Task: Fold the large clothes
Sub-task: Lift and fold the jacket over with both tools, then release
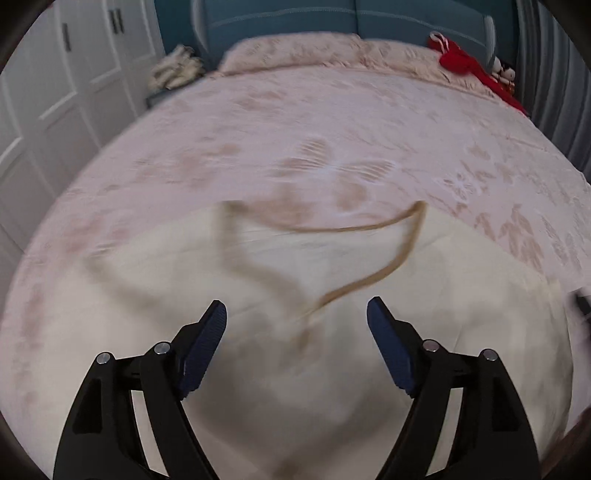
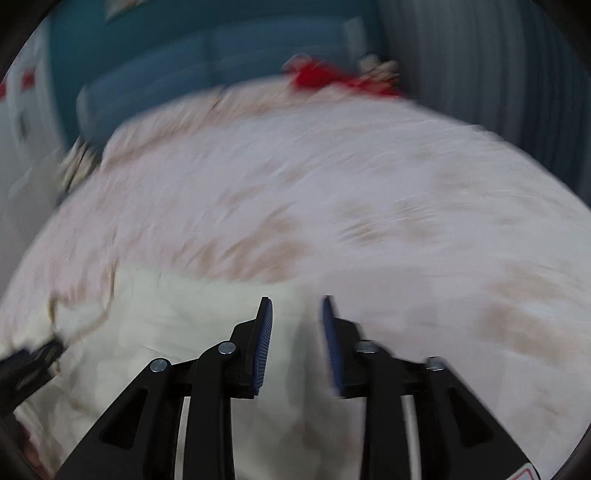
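A cream garment (image 1: pixel 147 295) with a tan-trimmed neckline (image 1: pixel 369 227) lies spread on the near part of a pink patterned bedspread (image 1: pixel 332 122). My left gripper (image 1: pixel 297 314) hovers over it just below the neckline, jaws wide apart with nothing between them. In the blurred right wrist view, my right gripper (image 2: pixel 297 306) hangs above the garment's (image 2: pixel 166 314) far edge. Its jaws stand a moderate gap apart and nothing is between the pads. The left gripper (image 2: pixel 33 358) shows at that view's left edge, beside the tan trim.
A teal headboard (image 1: pixel 332 18) backs the bed. A red item (image 1: pixel 458 59) lies at the far right corner, with a pale cloth bundle (image 1: pixel 177 70) at the far left. White wardrobe doors (image 1: pixel 55 92) line the left side, and a grey curtain (image 1: pixel 554 74) the right.
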Motion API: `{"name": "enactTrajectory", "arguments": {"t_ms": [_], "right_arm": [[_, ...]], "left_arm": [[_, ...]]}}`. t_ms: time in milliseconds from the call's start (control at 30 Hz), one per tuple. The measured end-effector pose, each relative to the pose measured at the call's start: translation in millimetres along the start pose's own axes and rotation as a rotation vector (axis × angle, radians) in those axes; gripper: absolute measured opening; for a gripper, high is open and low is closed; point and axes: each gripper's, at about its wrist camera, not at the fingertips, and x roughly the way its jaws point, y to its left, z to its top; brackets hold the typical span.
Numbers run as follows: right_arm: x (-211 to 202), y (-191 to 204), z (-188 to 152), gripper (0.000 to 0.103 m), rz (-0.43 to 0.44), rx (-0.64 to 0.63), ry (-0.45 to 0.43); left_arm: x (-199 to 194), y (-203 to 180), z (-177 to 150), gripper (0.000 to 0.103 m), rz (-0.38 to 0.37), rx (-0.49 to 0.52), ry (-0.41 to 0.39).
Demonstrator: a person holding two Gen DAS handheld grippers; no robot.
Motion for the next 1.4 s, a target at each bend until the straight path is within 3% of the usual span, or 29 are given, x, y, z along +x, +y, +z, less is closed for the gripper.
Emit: {"name": "enactTrajectory", "arguments": {"t_ms": [33, 133, 267, 333, 433, 533, 667, 800, 867, 967, 1000, 1033, 1067, 1100, 1133, 1267, 1400], "right_arm": [[-28.3, -19.0, -3.4, 0.043, 0.013, 0.006, -0.014], [-92.0, -68.1, -29.5, 0.055, 0.02, -0.022, 0.048], [-173.7, -137.4, -95.3, 0.057, 0.053, 0.012, 0.245], [-207.9, -160.7, -128.5, 0.063, 0.06, 0.038, 0.322], [-245.1, -181.7, -175.1, 0.063, 0.092, 0.094, 0.405], [-262.6, -184.4, -203.4, 0.067, 0.163, 0.169, 0.448], [-260.8, -169.1, -217.3, 0.068, 0.207, 0.208, 0.467], [-247.5, -153.1, -220.4, 0.069, 0.246, 0.252, 0.468], [-238.1, -149.9, -220.3, 0.069, 0.263, 0.284, 0.473], [-229.6, -143.4, -223.7, 0.07, 0.257, 0.33, 0.473], [-229.8, -140.7, -224.2, 0.07, 0.244, 0.335, 0.463], [-230.8, -135.8, -224.7, 0.056, 0.247, 0.339, 0.454], [-231.5, -132.9, -224.6, 0.043, 0.258, 0.337, 0.455], [-231.6, -127.5, -224.8, 0.015, 0.26, 0.321, 0.467], [-233.3, -123.0, -224.0, 0.009, 0.262, 0.301, 0.472], [-258.4, -114.6, -209.8, 0.005, 0.264, 0.208, 0.416], [-295.9, -109.0, -194.5, 0.004, 0.291, 0.073, 0.384]], "left_arm": [[-16.8, 16.5, -11.3, 0.078, 0.008, 0.022, -0.001], [-62.9, 71.7, -55.1, 0.081, 0.028, 0.041, 0.013], [-117.7, 148.9, -132.8, 0.081, 0.026, -0.009, 0.105], [-139.9, 186.2, -174.8, 0.083, 0.024, -0.063, 0.16], [-166.1, 233.5, -231.9, 0.083, 0.017, -0.17, 0.224], [-180.5, 269.2, -273.3, 0.083, -0.018, -0.286, 0.27], [-182.4, 291.5, -302.5, 0.083, -0.15, -0.431, 0.321], [-186.9, 282.3, -306.9, 0.083, -0.225, -0.415, 0.284], [-179.5, 276.8, -309.1, 0.081, -0.252, -0.427, 0.304], [-173.0, 271.9, -312.9, 0.076, -0.223, -0.445, 0.299], [-175.4, 269.6, -312.1, 0.064, -0.22, -0.443, 0.297], [-177.5, 267.8, -311.8, 0.047, -0.242, -0.445, 0.298], [-179.6, 265.0, -310.6, 0.039, -0.264, -0.451, 0.307], [-181.4, 262.6, -308.9, 0.024, -0.269, -0.447, 0.309], [-186.8, 258.3, -305.9, 0.011, -0.267, -0.423, 0.303], [-216.4, 250.8, -297.7, 0.005, -0.228, -0.329, 0.249], [-252.3, 253.0, -298.3, 0.004, -0.246, -0.281, 0.207]]}}
